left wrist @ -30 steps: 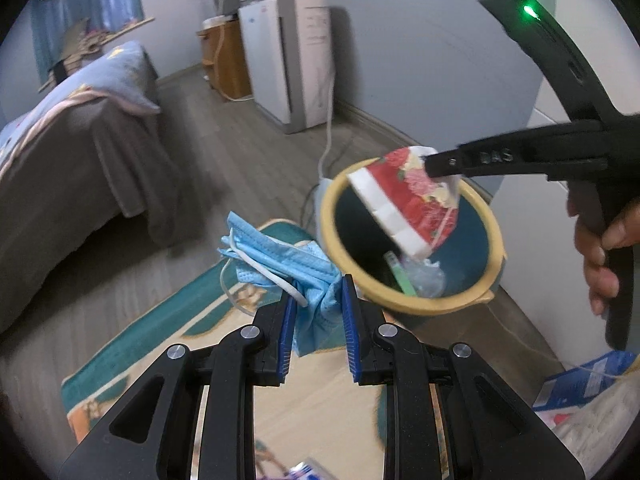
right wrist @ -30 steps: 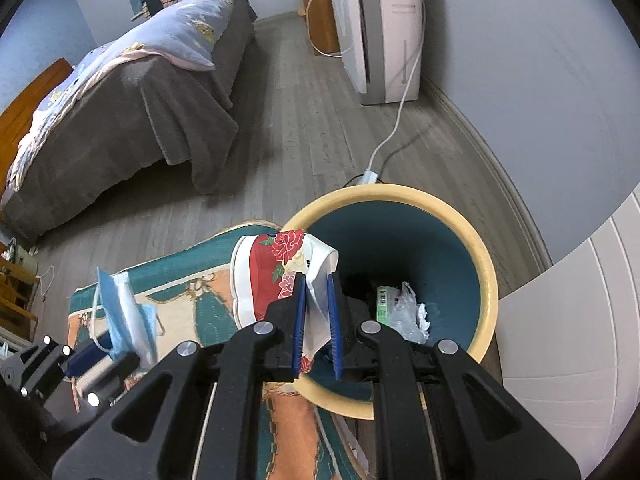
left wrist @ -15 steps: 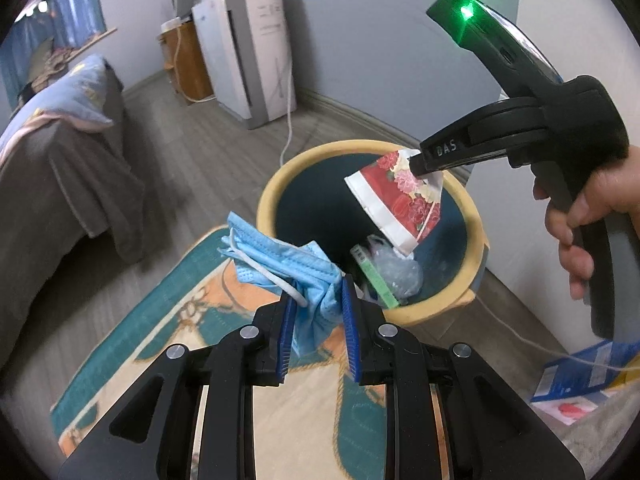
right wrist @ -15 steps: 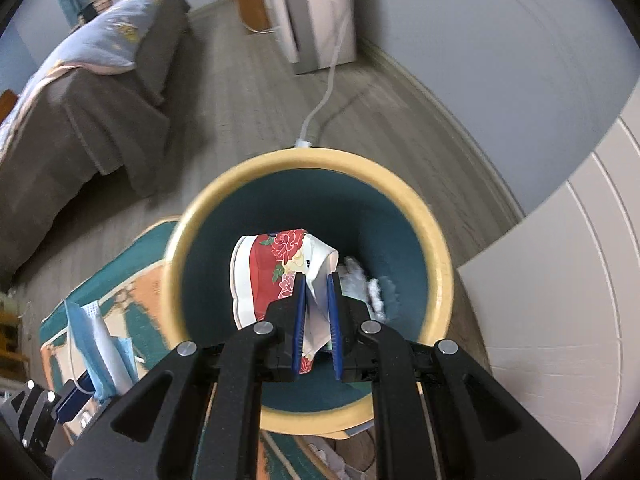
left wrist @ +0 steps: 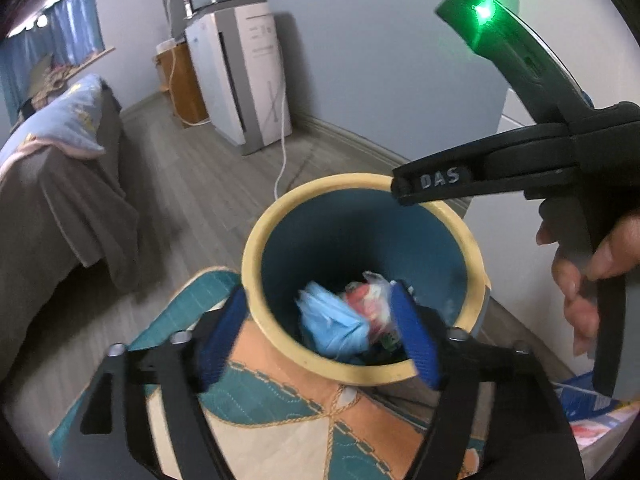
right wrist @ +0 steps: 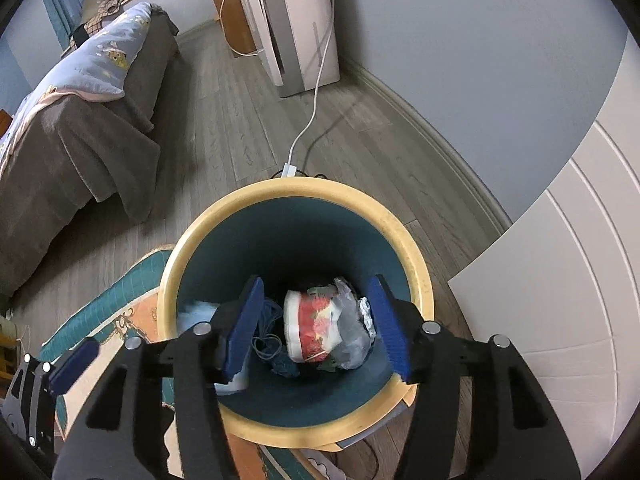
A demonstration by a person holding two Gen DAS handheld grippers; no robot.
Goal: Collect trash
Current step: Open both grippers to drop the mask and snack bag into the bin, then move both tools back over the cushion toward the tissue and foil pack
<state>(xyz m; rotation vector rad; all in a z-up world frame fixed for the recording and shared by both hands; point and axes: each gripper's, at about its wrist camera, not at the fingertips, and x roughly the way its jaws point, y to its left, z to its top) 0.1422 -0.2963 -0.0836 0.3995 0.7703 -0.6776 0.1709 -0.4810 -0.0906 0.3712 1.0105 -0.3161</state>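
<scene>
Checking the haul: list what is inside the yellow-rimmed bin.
Inside the bin: a red floral paper cup, a blue face mask, a clear plastic bag, and a green-printed scrap. Anything beneath them is covered.

The black plastic left tool [left wrist: 320, 332] is showing two ribbed blue pads [left wrist: 412, 336] on angular black fingers, each arm carrying round silver screws. The black plastic right tool [right wrist: 316, 328] is wearing the same blue pads [right wrist: 386, 324] and silver screw heads. Seen from the left wrist, it is displaying raised grey letters "DAS" on its side, a glowing green light on its upper fin, and a bare hand [left wrist: 588, 276] around its trigger grip.
</scene>
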